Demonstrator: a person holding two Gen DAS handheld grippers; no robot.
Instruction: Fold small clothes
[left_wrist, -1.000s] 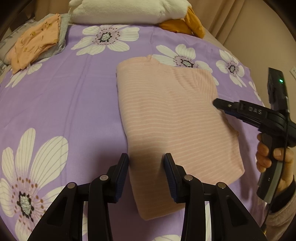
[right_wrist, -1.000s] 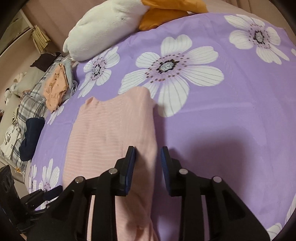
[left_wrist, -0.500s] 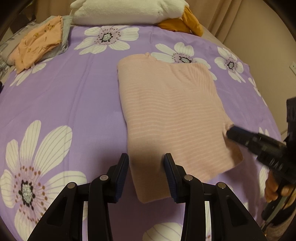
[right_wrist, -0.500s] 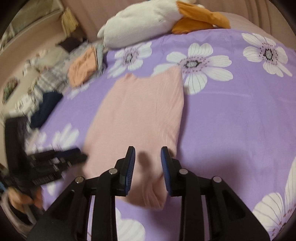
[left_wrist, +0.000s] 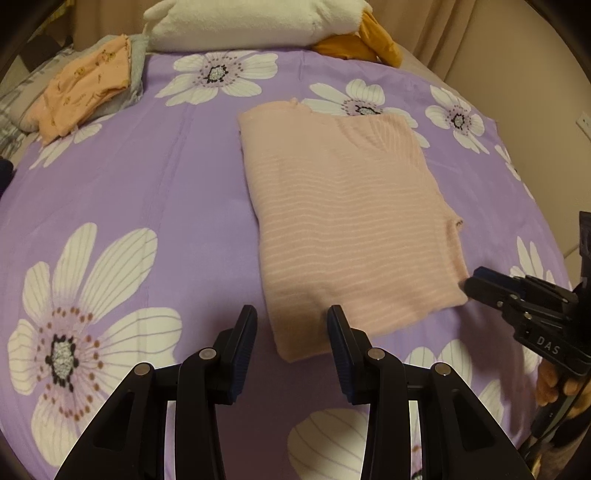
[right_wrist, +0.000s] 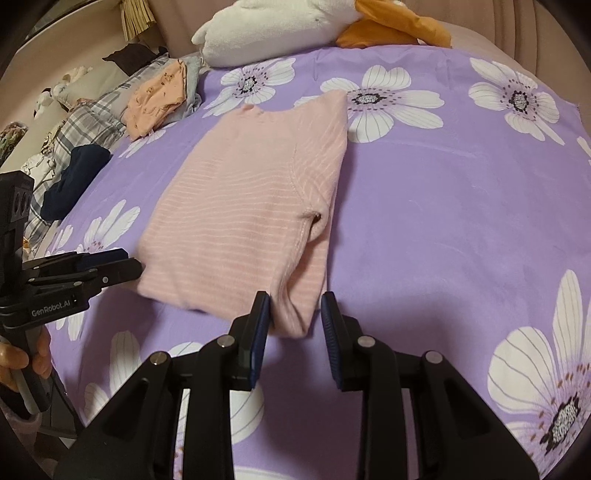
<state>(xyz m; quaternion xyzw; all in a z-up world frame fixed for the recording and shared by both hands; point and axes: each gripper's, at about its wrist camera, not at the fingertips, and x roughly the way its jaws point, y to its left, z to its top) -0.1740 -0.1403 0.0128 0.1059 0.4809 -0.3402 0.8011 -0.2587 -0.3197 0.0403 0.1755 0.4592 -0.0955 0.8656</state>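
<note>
A pink shirt (left_wrist: 351, 229) lies flat on the bed (left_wrist: 129, 177), on a purple sheet with big white flowers. Its sleeves look tucked in already, so it is a long, neat shape. I think it needs one more fold, bottom end up to the neck. The left claw (left_wrist: 291, 345) is wide apart and holds nothing; it waits just at the near left corner of the shirt. The right claw (right_wrist: 295, 332) is wide apart too, with the near right corner sitting between its two sides, not squeezed yet. A small pile of folded clothes (left_wrist: 85, 85) sits far back by the white pillow (left_wrist: 251, 22).
</note>
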